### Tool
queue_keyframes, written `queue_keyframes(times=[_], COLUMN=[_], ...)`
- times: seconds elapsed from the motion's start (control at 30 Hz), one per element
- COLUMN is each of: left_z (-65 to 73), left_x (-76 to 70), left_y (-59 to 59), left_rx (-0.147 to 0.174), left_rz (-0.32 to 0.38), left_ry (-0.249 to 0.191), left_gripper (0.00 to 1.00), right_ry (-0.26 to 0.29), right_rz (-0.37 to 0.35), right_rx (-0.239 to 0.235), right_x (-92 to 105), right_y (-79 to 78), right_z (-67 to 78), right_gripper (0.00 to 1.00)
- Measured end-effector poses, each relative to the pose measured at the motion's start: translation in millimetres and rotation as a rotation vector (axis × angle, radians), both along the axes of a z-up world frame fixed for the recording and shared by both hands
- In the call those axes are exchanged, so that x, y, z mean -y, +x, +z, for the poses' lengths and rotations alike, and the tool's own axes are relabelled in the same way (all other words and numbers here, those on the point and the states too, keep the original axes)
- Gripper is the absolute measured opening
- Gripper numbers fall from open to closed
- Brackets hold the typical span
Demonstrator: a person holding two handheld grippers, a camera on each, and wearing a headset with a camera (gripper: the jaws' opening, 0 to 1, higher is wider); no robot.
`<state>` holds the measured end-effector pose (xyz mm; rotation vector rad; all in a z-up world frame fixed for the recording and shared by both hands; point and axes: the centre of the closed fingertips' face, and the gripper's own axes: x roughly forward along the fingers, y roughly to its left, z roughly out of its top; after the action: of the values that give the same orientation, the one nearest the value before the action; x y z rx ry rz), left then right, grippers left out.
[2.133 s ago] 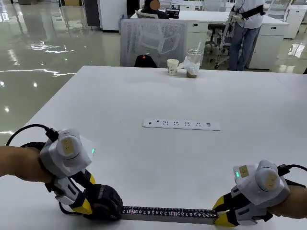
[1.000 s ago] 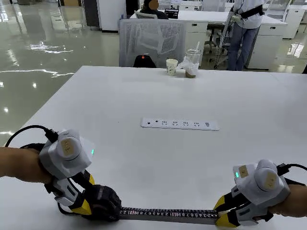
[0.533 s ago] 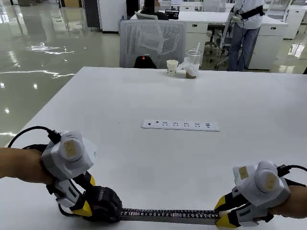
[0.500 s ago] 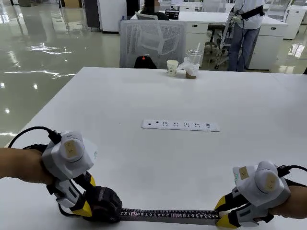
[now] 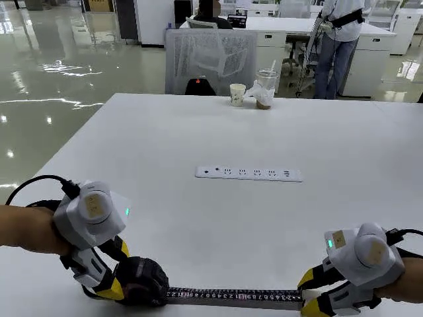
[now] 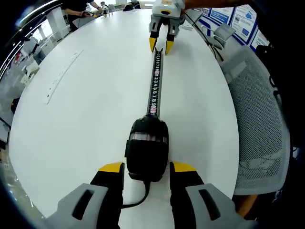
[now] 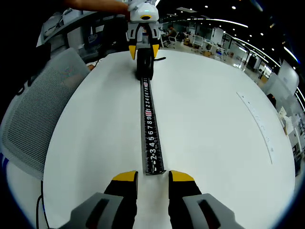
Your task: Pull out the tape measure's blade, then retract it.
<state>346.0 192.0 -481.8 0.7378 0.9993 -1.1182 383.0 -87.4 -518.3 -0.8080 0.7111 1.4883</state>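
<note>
One black tape measure (image 5: 140,281) sits at the near edge of the white table (image 5: 198,132), at about 7 o'clock in my head view. Its blade (image 5: 234,296) is drawn out flat on the table toward 3 o'clock. My left gripper (image 5: 120,269) has its jaws clamped on the tape measure's two sides, and a black cord (image 6: 138,199) trails back between them. The blade's tip ends at about 5 o'clock, right at the mouth of my right gripper (image 5: 309,294). Its jaws stand apart on either side of the tip, and the right gripper view shows no pinch on it. Toward 12 o'clock from the blade, a white power strip (image 5: 249,173) lies mid-table. A paper cup (image 5: 238,92) and a clear plastic cup (image 5: 266,82) stand together at the far edge.
</note>
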Motion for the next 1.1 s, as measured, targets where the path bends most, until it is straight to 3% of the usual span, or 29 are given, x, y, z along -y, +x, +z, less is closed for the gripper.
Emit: queue_keyframes(times=[0.5,0.77,1.1], left_z=[4.4,7.2,7.0], left_x=[-8.2,-9.6,-4.7], left_y=[-15.9,-23.8,-44.8], left_rx=[0.008,0.023,0.009], left_rz=[0.109,0.163,0.235], left_ry=[-0.051,-0.083,-0.130], left_gripper=[0.49,0.52,0.59], right_ry=[0.017,0.040,0.072], right_rz=[-0.034,-0.095,-0.163], right_rx=[0.013,0.008,0.007], right_x=[12.8,16.9,18.0], right_y=[-10.2,-16.2,-25.2], right_z=[10.1,15.9,23.7], right_gripper=[0.33,0.39,0.46])
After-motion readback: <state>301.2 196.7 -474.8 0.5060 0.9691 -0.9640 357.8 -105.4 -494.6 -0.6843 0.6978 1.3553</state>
